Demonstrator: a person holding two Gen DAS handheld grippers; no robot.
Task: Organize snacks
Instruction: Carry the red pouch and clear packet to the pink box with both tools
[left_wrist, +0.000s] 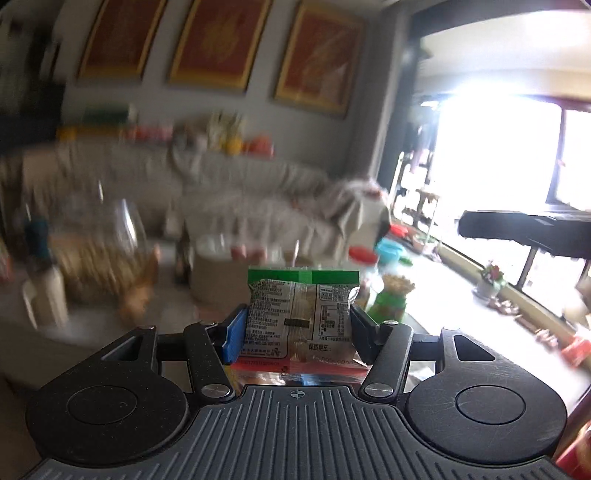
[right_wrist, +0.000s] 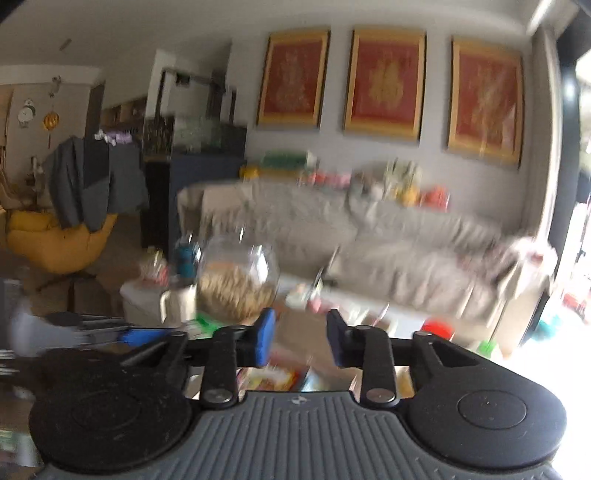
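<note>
Left gripper (left_wrist: 297, 328): jaws pinch a crinkly snack packet (left_wrist: 301, 315), green strip on top, printed back facing camera, dead centre. Right gripper (right_wrist: 301, 341): jaws spread, nothing between. Room blurred: grey sofa (right_wrist: 369, 240) at 12 o'clock, three red gold-framed pictures (right_wrist: 386, 83) above. Round glass jar (right_wrist: 236, 277) at 10 o'clock holds tan snacks.

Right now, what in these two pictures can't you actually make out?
- Left wrist view: the snack packet has small print, too small to read; its bottom edge is hidden behind the gripper body.
- Right wrist view: motion blur smears the glass jar, so its contents are unclear.
- Right wrist view: items below the open jaws are blurred, unidentifiable.
</note>
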